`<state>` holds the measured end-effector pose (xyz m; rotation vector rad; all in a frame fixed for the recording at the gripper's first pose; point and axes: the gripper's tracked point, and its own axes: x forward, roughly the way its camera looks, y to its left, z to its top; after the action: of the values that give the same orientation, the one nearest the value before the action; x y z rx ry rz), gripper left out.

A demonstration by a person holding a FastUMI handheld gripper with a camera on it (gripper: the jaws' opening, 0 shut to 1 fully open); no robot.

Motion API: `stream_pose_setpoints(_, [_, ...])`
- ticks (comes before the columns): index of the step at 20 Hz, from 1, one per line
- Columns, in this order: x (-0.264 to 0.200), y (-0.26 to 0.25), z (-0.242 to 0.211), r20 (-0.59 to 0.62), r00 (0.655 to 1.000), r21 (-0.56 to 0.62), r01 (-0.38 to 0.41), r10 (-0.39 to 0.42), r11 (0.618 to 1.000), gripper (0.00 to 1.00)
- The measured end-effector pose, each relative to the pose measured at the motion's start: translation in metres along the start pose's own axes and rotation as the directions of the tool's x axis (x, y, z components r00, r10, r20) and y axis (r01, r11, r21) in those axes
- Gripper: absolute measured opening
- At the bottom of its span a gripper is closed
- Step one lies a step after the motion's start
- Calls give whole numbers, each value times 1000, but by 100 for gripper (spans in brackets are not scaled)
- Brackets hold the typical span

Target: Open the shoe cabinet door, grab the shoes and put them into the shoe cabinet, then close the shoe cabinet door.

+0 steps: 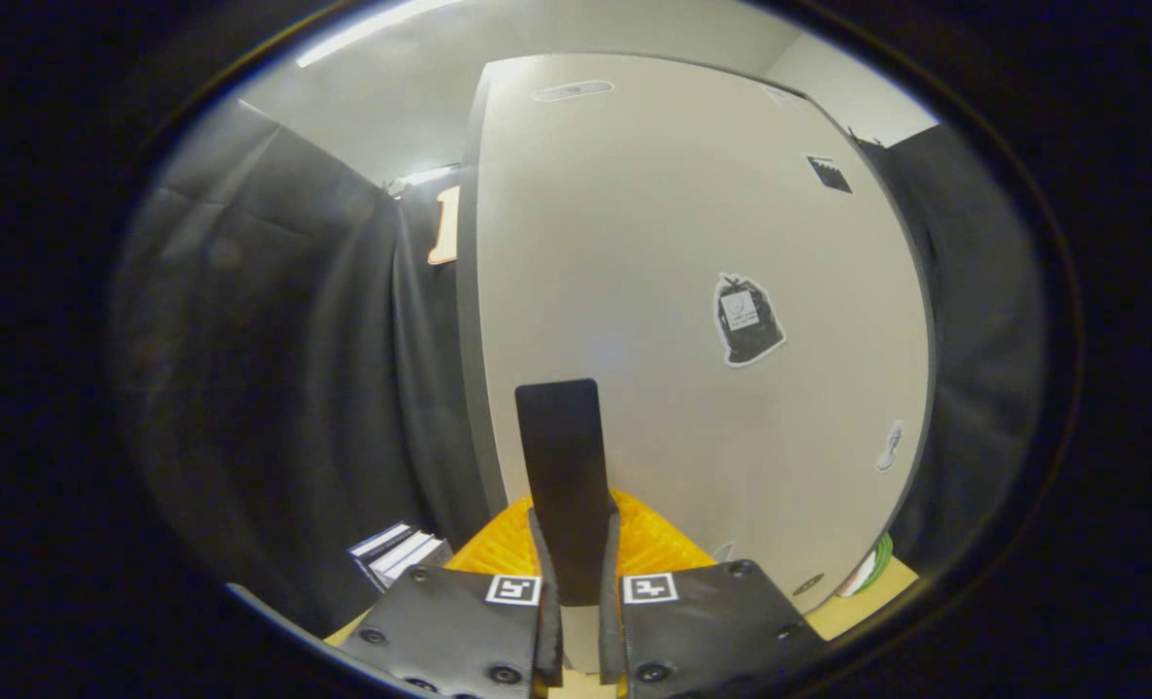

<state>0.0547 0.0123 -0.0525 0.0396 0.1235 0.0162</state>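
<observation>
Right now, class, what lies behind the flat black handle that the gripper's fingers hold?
The gripper pinches the flat black handle. Behind it stands the pale shoe cabinet door, with a ridged orange thing lower down. The handle hides where it joins the door.

Lit from a ceiling strip light (377,27) far above the gripper (580,592). Evenly bright on the pale cabinet door (653,272) ahead; dim, murky cloth leftward. Strong fisheye bending toward the rim, slightly soft throughout.
</observation>
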Motion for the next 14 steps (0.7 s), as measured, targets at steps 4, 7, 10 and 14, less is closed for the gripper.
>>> stream_pose_setpoints(4, [-2,-3,1,5,1000,9,14,-14,1000,16])
stream_pose_setpoints(7, [-7,-7,1,16,999,20,34,-34,999,16])
stream_pose_setpoints(10, [-13,-10,1,25,998,22,57,-58,998,16])
stream_pose_setpoints(14, [-22,-14,3,29,996,40,80,-81,996,16])
